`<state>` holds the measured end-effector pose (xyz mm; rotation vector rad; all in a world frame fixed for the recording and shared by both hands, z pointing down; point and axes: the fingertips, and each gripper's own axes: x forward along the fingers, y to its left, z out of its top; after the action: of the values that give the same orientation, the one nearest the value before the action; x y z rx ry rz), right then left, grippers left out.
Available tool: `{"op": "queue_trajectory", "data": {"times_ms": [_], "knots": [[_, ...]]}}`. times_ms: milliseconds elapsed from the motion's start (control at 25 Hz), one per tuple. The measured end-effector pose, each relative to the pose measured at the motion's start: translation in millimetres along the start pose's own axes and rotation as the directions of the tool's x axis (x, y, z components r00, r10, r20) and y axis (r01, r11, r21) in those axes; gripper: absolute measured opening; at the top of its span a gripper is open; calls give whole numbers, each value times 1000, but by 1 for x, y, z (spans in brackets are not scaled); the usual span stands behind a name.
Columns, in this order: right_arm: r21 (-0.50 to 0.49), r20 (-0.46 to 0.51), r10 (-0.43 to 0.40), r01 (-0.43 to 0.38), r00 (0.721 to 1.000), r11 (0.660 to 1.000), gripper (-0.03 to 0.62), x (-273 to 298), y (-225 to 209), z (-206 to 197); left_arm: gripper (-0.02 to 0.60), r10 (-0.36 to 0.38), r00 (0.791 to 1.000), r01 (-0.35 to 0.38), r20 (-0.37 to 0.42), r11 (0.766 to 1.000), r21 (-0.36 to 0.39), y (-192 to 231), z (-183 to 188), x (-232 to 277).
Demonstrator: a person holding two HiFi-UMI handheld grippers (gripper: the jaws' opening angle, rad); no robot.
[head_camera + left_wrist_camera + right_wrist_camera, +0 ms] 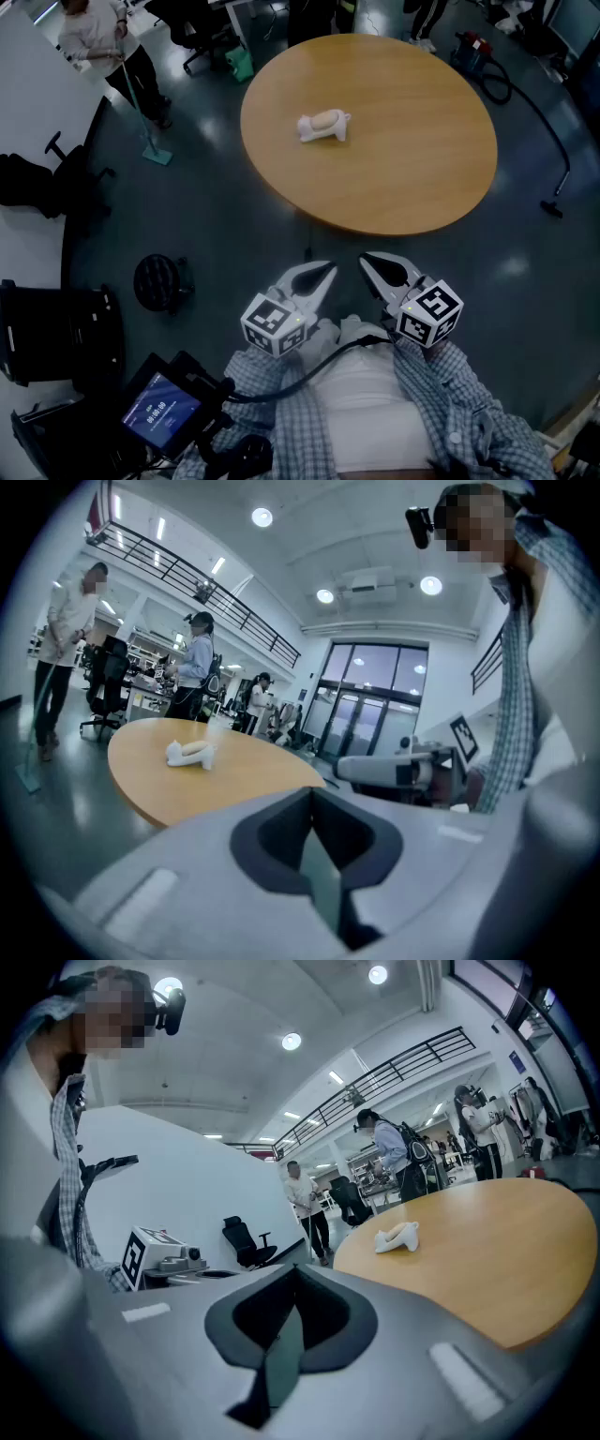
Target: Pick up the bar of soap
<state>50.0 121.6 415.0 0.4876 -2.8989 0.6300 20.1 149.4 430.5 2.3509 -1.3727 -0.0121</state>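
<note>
Round wooden table [422, 150], soap bar [325, 120] with underside hidden in white holder [340, 132]

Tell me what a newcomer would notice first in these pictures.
The round wooden table fills the upper middle of the head view, bare except for a bar of soap on a white holder just left of its centre. Below it, short of the table, the left gripper and right gripper point toward it, both shut and empty. At upper left a person stands with a mop.
</note>
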Motion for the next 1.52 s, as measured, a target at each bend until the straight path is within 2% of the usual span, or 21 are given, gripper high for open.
{"op": "queue_trajectory", "data": {"times_ms": [600,840,1120,1320,1520], "knots": [[22,-4,9,-9,1000,1000,5,0,-1,-1,-1,0,1000,0,-2,1000,-1,-1,0,2],[68,25,10,-11,1000,998,5,3,-2,4,-2,13,1000,-13,3,1000,2,5,2,-1],[91,54,-3,-2,999,996,5,-20,-31,16,-1,71,997,-72,38,997,23,2,18,17],[91,65,-25,19,998,996,5,-41,-49,22,-1,155,985,-157,80,987,19,9,28,13],[111,61,-66,59,996,992,5,-55,-69,21,0,187,978,-190,90,982,19,14,31,13]]}}
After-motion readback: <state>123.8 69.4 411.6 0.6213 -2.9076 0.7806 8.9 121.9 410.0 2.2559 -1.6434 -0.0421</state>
